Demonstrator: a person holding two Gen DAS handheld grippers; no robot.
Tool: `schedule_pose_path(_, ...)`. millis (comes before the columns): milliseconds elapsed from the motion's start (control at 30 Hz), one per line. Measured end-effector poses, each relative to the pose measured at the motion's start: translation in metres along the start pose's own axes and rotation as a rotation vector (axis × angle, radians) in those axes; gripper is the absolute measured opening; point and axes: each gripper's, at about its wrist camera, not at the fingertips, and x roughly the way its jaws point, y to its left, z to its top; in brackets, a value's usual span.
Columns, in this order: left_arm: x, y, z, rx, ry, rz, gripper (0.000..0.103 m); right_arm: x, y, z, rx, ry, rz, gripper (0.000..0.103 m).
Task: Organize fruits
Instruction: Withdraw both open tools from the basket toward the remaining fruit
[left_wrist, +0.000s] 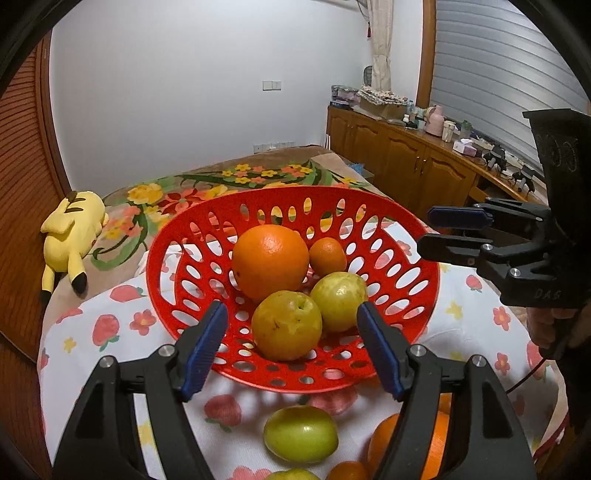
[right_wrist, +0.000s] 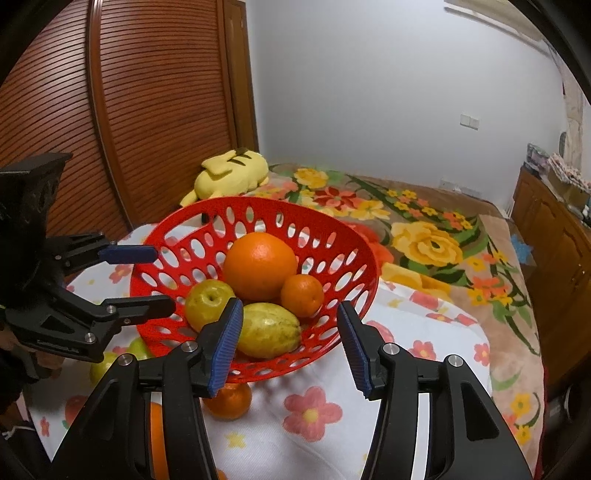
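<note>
left hand-held gripper (left_wrist: 291, 347): parted, empty | red basket (left_wrist: 406, 354) of fruit just ahead

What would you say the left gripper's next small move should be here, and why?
Probably lower the left gripper towards the green fruit on the cloth just below it. Its jaws stand open and hold nothing, four fruits already sit in the red basket, and this one lies nearest outside it. The right gripper is also empty, so either could go.
</note>
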Motion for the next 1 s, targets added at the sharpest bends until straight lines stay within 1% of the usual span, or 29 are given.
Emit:
schedule_pose_path(367, -0.033, -0.003, -0.009, -0.005, -0.041, -0.006, 0.073, -0.033, 0.018, 0.000, -0.007, -0.035, -0.014, 0.055)
schedule_pose_path(633, -0.058, -0.007, -0.019, -0.003, -0.074, -0.026, 0.074, -0.054, 0.040, -0.015, -0.007, -0.030, -0.034, 0.056)
schedule_pose_path(800, -0.067, -0.005, -0.031, -0.004, -0.075, -0.026, 0.074, -0.066, 0.053, -0.027, 0.008, -0.028, -0.036, 0.057)
schedule_pose_path(1000, -0.070, 0.001, -0.053, -0.014, -0.047, -0.023, 0.074, -0.067, 0.072, -0.047, 0.023, -0.005, -0.023, 0.058)
